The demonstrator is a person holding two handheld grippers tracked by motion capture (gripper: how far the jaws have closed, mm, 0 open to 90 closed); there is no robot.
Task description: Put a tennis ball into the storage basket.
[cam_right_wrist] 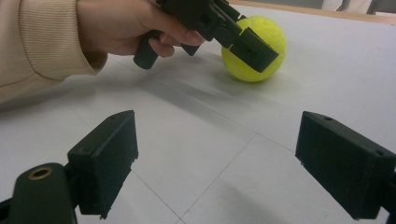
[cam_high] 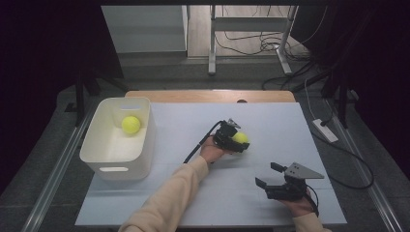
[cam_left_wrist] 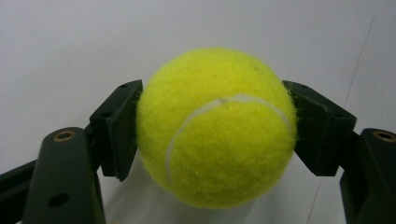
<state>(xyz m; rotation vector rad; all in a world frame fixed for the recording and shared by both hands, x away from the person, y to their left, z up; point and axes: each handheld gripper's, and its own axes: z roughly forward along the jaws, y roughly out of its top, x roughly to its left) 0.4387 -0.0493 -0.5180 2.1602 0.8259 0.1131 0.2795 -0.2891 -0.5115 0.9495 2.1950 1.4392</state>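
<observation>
While the left gripper [cam_left_wrist: 217, 128] squeezes the light, fuzzy tennis ball [cam_left_wrist: 217, 128] across its middle, the right gripper [cam_right_wrist: 217, 168] stands open.

sleeves [cam_high: 167, 195]: cream knit, ribbed at the cuff, coming in from the bottom of the high view; the ribbing is clear at the upper left of the right gripper view

left gripper [cam_high: 235, 140]: all black, blocky, mid-frame in the high view, with a round black handle

left gripper cable [cam_high: 200, 142]: black, trailing off toward the lower left

left gripper pads [cam_left_wrist: 116, 128]: black rectangular blocks with small screw holes, brass-coloured rivets on the arms behind them

right gripper [cam_high: 267, 175]: black, lower right of the high view

grey plate [cam_high: 302, 170]: three-cornered, dotted with small holes, on top of the right gripper
</observation>
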